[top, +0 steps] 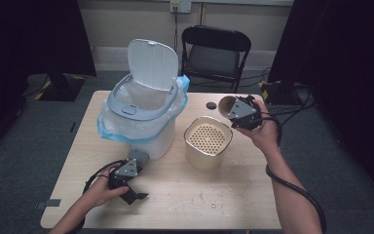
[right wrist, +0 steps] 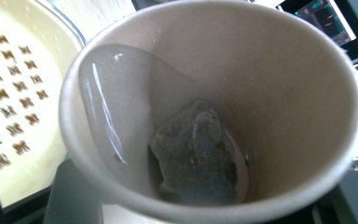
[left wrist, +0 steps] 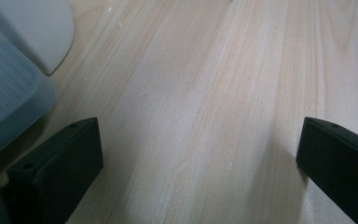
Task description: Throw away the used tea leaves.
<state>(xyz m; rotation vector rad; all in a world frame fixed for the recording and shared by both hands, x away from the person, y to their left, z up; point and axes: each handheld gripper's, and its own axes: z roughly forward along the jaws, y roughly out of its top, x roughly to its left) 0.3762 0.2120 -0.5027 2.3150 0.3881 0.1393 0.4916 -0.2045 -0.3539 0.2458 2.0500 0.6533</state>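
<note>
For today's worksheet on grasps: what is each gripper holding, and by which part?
The right gripper holds a paper cup by its side wall, tilted, a tea bag and liquid inside. The left gripper is open and holds nothing.

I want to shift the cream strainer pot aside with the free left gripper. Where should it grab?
Probably the near-left rim of the cream strainer pot: the body looks too wide to span, so one jaw goes inside above the perforated insert, one outside. The left gripper comes from above, jaws open.

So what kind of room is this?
Probably a lab or workroom made for filming. A wooden table stands alone on grey carpet, dark curtains hang at the sides, cables trail on the floor, and a folding chair waits by the wall.
</note>
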